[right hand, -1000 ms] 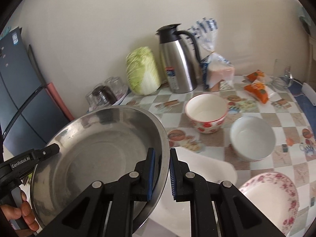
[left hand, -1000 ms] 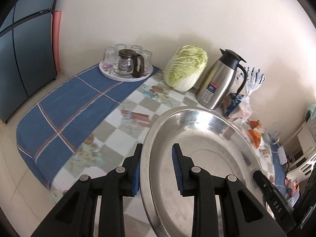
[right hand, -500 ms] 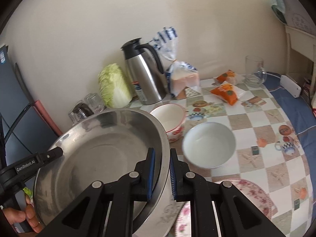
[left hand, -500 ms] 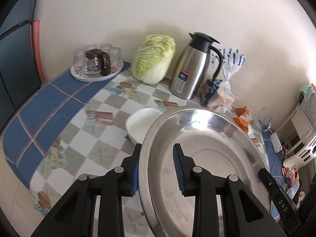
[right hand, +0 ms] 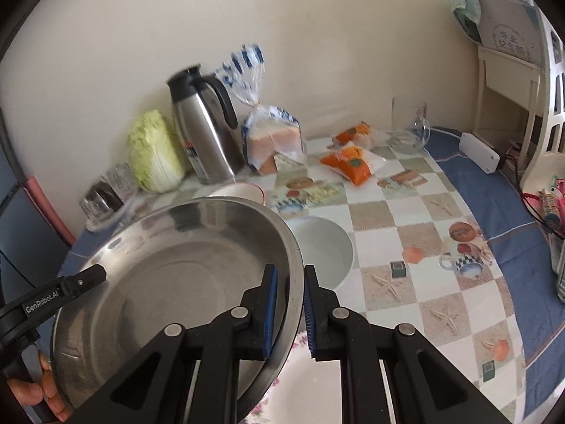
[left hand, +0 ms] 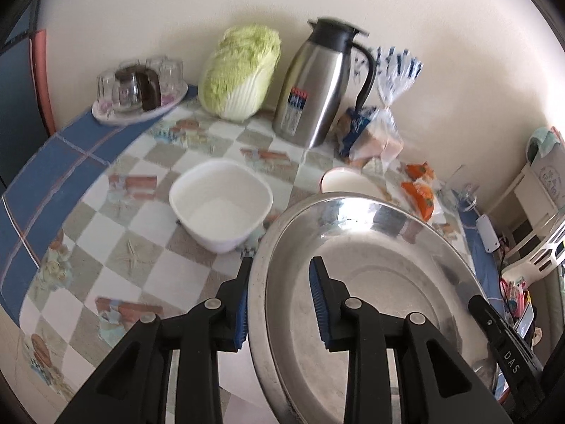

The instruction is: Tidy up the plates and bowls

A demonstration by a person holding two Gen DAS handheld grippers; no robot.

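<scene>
At the far left of the table (left hand: pixel 116 247), on its blue border, a tray (left hand: pixel 141 115) carries glasses and a small dark pot. Next stands a cabbage (left hand: pixel 240 74) against the wall, then a steel jug (left hand: pixel 317 81) and a bag of bread (left hand: pixel 374 137). In front of the cabbage sits a square white bowl (left hand: pixel 220 205).

The left gripper (left hand: pixel 279 304) is closed on the left rim of a big steel basin (left hand: pixel 370 282), one blue pad outside the rim and one inside. The right gripper (right hand: pixel 287 312) clamps the opposite rim in the same way, its pads nearly together. The basin is held between both, above the table, a little tilted. A hand (right hand: pixel 42 388) shows at the bottom left of the right view, around the left gripper's handle.

Behind the basin peeks a bowl with a red rim (right hand: pixel 243 190). Just right of the basin, partly under it, is a round white bowl (right hand: pixel 325 251). Below the right gripper lies a flowered plate (right hand: pixel 310 381). Farther right are orange packets (right hand: pixel 349 164), a glass mug (right hand: pixel 409 123) and a white box (right hand: pixel 478 152).
</scene>
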